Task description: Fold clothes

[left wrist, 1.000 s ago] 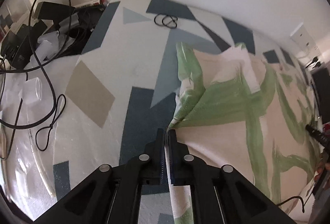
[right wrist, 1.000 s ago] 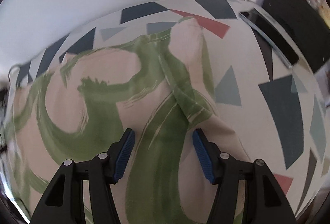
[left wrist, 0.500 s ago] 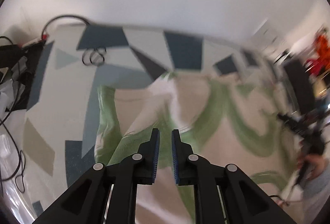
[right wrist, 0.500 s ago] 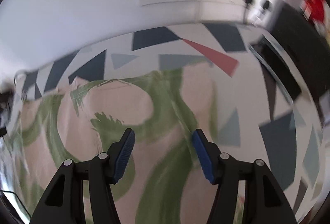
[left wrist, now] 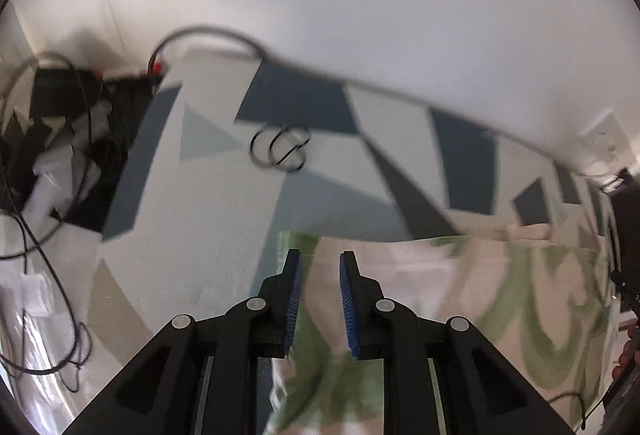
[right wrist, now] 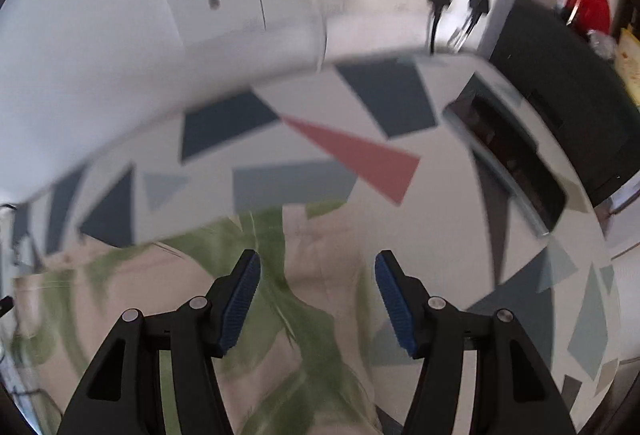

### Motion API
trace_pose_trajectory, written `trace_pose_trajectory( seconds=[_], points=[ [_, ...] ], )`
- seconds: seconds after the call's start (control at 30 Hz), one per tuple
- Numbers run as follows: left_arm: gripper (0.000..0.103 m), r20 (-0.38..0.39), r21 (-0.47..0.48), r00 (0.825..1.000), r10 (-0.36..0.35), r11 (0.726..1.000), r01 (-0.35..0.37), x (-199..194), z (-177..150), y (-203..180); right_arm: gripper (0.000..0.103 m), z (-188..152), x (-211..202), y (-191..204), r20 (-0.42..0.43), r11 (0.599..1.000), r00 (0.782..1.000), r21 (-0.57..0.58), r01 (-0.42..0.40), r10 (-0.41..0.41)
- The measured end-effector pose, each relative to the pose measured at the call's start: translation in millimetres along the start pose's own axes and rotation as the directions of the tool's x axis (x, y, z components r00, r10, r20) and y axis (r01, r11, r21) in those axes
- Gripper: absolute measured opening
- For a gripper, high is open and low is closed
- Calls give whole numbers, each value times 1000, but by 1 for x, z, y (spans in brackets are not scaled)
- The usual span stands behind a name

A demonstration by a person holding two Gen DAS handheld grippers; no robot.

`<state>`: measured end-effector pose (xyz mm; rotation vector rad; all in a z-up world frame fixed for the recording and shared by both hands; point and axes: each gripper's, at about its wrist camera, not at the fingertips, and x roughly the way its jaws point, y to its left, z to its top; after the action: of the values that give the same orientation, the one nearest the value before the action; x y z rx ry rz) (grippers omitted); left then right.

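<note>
A cream garment with green brush strokes (left wrist: 460,299) lies spread on a table covered with a geometric-patterned cloth (left wrist: 208,203). My left gripper (left wrist: 320,263) hovers over the garment's left edge; its jaws are opening and nothing is pinched between the blue pads. In the right wrist view the same garment (right wrist: 288,299) fills the lower left, and my right gripper (right wrist: 318,261) hangs open above its far right corner, holding nothing. Both views are blurred by motion.
Black cables and dark gear (left wrist: 60,139) crowd the table's left end, and a small coiled wire (left wrist: 280,149) lies on the cloth. A dark tray-like object (right wrist: 508,151) sits at the right. Wall sockets with plugs (right wrist: 456,1) are behind the table.
My left gripper let go of the garment's edge, its jaws parting, and it lifted away toward the far side. My right gripper stayed open and rose, now over the garment's far edge.
</note>
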<state>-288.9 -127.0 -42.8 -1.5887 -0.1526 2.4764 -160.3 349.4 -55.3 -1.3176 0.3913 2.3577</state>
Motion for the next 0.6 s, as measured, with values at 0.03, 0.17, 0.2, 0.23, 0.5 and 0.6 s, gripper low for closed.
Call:
trace_pose_trajectory(
  seconds=[0.03,0.17,0.2,0.23,0.5,0.6],
  points=[
    [22,6,8,1000,-31,1000,30,-8,-2,-6,63,-4,-14,-6,25,1000,1000,-2,-7,7],
    [26,39,56,991,-128,990,126,-36,-21,-48,63,-26,-54,-29,69,1000,997,12,-29,28],
    [26,48,77,989,-143,987,139,-41,-28,-63,63,-32,-60,-33,68,999,997,11,-33,32],
    [26,59,92,988,-146,986,140,-45,-35,-76,63,-39,-66,-38,66,999,997,6,-37,36],
    [26,156,97,986,-50,995,35,-76,-136,-159,63,-78,-88,-68,105,983,978,-30,-180,182],
    [26,182,121,980,79,987,-102,-78,-172,-191,63,-85,-88,-77,114,975,971,-105,-197,209]
  ],
)
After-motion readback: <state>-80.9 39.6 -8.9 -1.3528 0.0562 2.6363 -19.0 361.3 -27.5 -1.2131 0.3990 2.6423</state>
